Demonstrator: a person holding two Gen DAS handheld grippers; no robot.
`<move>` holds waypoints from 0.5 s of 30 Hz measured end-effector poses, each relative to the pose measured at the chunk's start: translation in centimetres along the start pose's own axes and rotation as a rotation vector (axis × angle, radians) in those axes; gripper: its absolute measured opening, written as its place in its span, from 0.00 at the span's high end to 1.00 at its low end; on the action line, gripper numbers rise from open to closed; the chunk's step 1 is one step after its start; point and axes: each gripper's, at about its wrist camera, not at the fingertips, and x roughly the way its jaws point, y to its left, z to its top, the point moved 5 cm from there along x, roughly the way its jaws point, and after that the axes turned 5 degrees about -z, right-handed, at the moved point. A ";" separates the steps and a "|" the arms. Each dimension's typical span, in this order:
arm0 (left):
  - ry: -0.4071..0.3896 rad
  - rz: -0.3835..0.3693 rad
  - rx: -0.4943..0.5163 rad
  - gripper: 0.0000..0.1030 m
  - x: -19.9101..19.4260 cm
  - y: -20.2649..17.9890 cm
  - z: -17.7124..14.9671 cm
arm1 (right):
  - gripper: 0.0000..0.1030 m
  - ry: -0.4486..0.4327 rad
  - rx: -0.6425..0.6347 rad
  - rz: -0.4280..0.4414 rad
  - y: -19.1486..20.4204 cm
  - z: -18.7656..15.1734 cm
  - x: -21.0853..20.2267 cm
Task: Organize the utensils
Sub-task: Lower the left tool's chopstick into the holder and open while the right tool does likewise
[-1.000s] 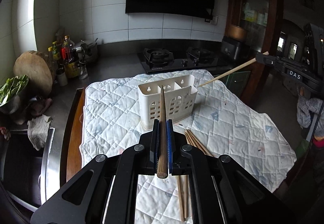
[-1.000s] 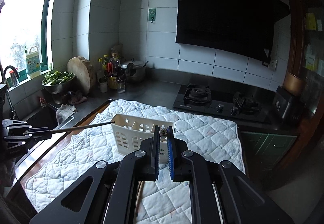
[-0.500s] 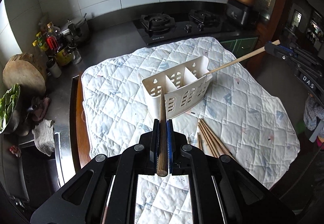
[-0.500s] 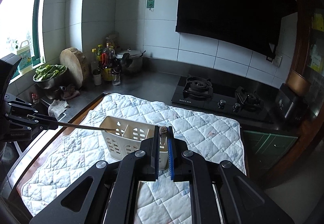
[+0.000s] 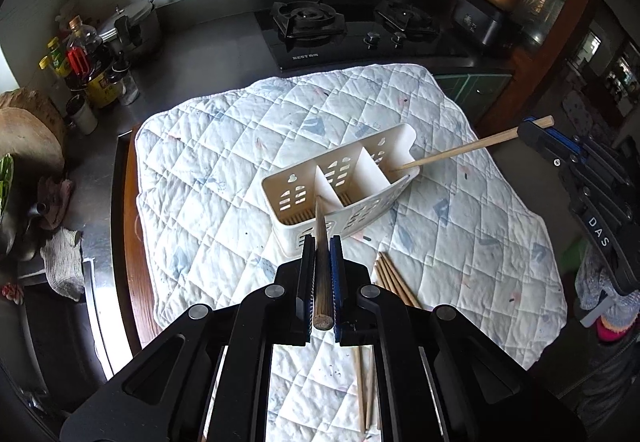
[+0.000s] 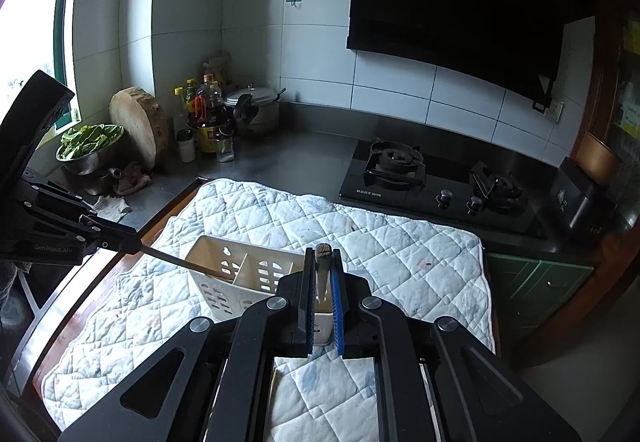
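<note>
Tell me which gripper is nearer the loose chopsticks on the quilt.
Left. The left gripper hangs just above and beside the loose chopsticks; the right gripper is out past the caddy's far end, farther off.

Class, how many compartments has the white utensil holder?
3, side by side in the white holder: one end below the left gripper's dark chopstick, the middle, the other end at the right gripper's light chopstick tip.

Entry: both chopsticks brought down to the caddy [image 5: 340, 194].

My left gripper [image 5: 321, 242] has tipped steeper; its dark chopstick [image 5: 320, 262] now points into the caddy's left compartment. My right gripper [image 5: 536, 130] has lowered its pale chopstick [image 5: 460, 152], tip inside the caddy's right compartment.
</note>
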 end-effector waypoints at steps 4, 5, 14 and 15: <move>0.052 0.020 -0.013 0.93 0.9 0.3 0.9 | 0.93 0.016 0.009 0.000 -0.3 0.3 0.8; 0.059 0.025 -0.024 0.93 1.0 0.5 1.2 | 0.93 0.018 0.010 -0.002 -0.3 0.3 0.9; 0.016 0.013 -0.068 0.91 1.3 1.4 1.7 | 0.93 0.029 0.019 0.007 -0.6 0.3 1.7; 0.000 0.004 -0.067 0.86 1.1 1.3 1.7 | 0.93 0.028 0.022 0.012 -0.6 0.3 1.7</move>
